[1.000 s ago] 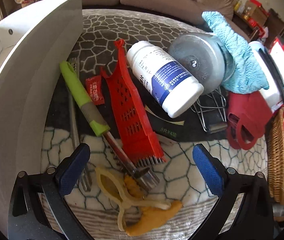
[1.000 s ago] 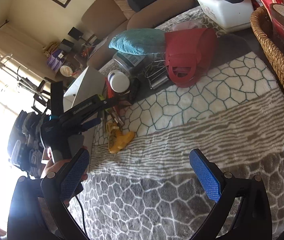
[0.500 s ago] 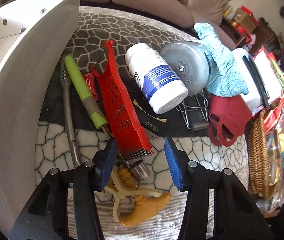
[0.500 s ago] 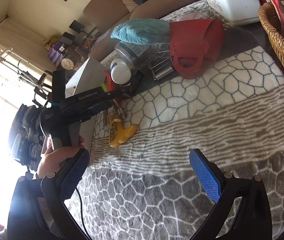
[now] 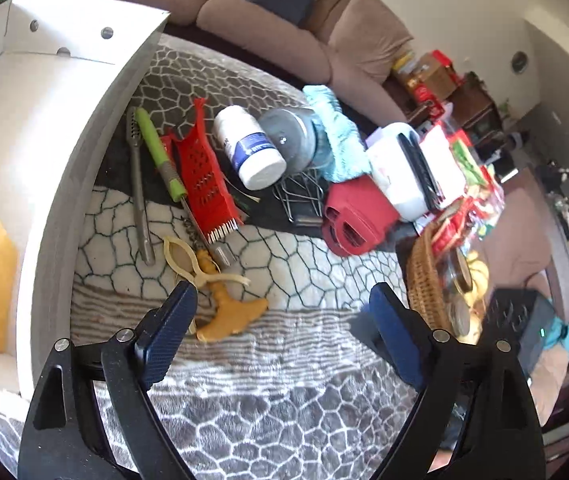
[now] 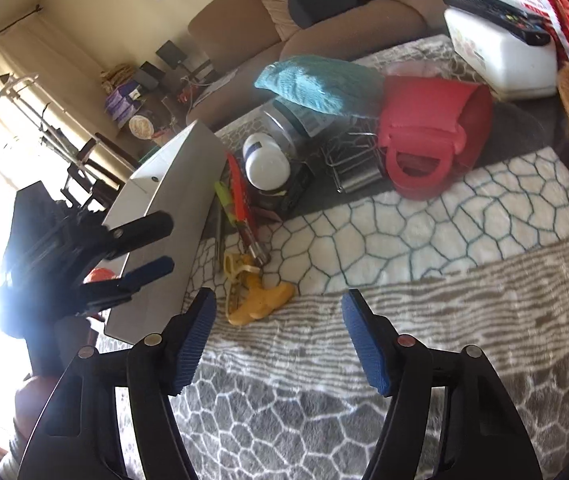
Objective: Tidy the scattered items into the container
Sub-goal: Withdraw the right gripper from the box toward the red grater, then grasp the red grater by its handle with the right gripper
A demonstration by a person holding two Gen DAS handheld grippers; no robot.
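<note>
The left claw point(image 5: 282, 308) is spreading, empty, above the yellow slingshot point(image 5: 220, 300) lying beside the white box point(image 5: 84, 152); the right claw point(image 6: 278, 320) narrows, empty. Closing carelessly could snag the blanket point(image 5: 284, 400).

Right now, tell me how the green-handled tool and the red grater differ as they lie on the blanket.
The green-handled tool is thin and rod-like, a lime grip ending in a metal shaft; the red grater is a broad, flat, perforated plastic panel. The tool lies nearer the white box; the grater lies nearer the white bottle. Both lie flat, side by side and roughly parallel, outside the box.
</note>
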